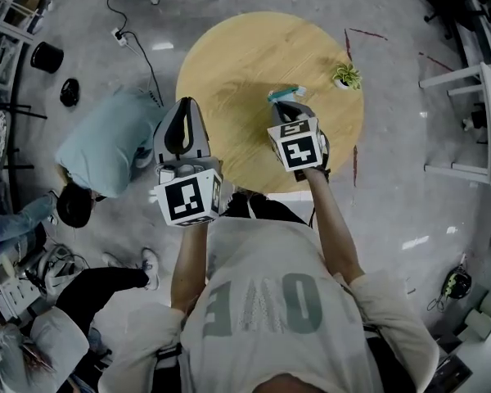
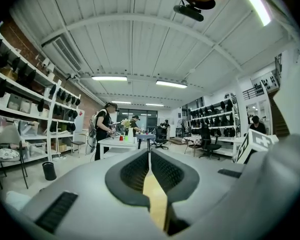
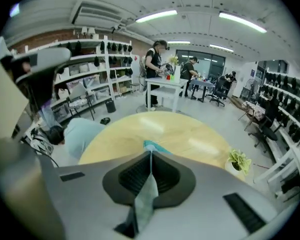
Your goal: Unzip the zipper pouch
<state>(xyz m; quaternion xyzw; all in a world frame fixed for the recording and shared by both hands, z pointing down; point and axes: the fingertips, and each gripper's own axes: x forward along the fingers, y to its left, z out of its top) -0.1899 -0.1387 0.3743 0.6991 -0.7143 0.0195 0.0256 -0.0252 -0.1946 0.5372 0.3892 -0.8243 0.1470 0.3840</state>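
Nearest, the person's pale shirt (image 1: 262, 252). Beyond it, the right gripper (image 1: 288, 105) has its fingers pinching the teal zipper pouch (image 1: 283, 94) over the round desk (image 1: 254, 56), fabric trailing back between them. The left gripper (image 1: 186, 105), fingers pressed together and empty, is just left of the pouch.

Left gripper (image 2: 149, 155), jaws together, faces a white table (image 2: 116, 141).

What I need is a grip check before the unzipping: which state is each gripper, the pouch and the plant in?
Teal fabric zipper pouch: pinched between jaws; its zipper cannot be made out.
Right gripper: jaws shut on the pouch, angled down over the round wooden table.
Left gripper: jaws shut, holding nothing.
Small green potted plant: upright on the table.
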